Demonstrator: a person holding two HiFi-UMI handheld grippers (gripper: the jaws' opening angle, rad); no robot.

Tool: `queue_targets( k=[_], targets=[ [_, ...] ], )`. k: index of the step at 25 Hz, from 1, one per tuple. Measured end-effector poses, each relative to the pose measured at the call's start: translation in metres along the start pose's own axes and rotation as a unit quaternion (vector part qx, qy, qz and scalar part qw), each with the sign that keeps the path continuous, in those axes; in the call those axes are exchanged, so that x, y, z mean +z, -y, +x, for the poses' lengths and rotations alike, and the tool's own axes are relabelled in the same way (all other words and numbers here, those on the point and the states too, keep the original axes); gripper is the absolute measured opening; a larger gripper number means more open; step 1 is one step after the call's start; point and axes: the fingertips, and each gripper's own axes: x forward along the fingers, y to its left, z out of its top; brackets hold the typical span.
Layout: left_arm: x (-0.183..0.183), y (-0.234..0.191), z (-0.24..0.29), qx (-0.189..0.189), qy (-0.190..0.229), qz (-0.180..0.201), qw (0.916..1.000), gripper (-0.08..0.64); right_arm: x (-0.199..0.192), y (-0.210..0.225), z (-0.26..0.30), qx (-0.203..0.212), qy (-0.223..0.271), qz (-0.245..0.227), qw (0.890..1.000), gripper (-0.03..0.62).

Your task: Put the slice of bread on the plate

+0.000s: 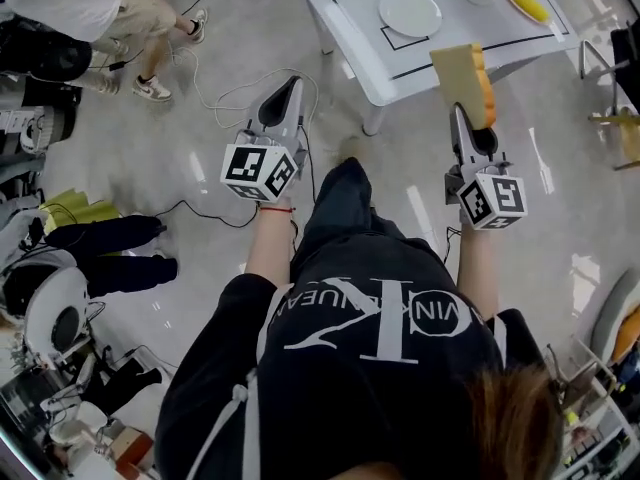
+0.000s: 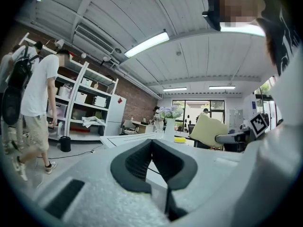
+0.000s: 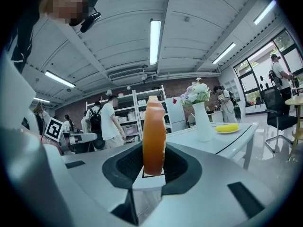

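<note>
The slice of bread (image 1: 465, 78), pale yellow with an orange-brown crust, stands on edge between the jaws of my right gripper (image 1: 462, 116), which is shut on it. In the right gripper view its crust edge (image 3: 154, 135) rises straight up from the pads. The bread hangs just short of the near corner of the white table (image 1: 400, 78). An empty white plate (image 1: 409, 12) lies on that table, beyond the bread and a little to its left. My left gripper (image 1: 292, 90) hangs over the floor left of the table, its jaws meeting at the tip with nothing between them.
A white vase (image 3: 203, 122) with flowers and a yellow item on a small dish (image 3: 227, 128) stand further back on the table. Cables (image 1: 230, 98) trail over the floor. People (image 3: 111, 122) stand near the shelves. Chairs stand at the right (image 1: 610, 78).
</note>
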Motion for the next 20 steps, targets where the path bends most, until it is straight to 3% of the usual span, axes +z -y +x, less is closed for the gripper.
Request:
queue_targets(
  k=[9,20],
  targets=[
    [-0.001,-0.011,0.093,-0.047,-0.002,-0.015,0.9988,0.008,0.009,0.037,0.05,-0.017,-0.02,-0.003,1.0,0.095],
    [-0.003,-0.046,0.189,-0.093,-0.033,-0.018,0.995,0.008,0.001,0.063,0.128,-0.033,-0.065,0.025,0.997,0.095]
  ],
)
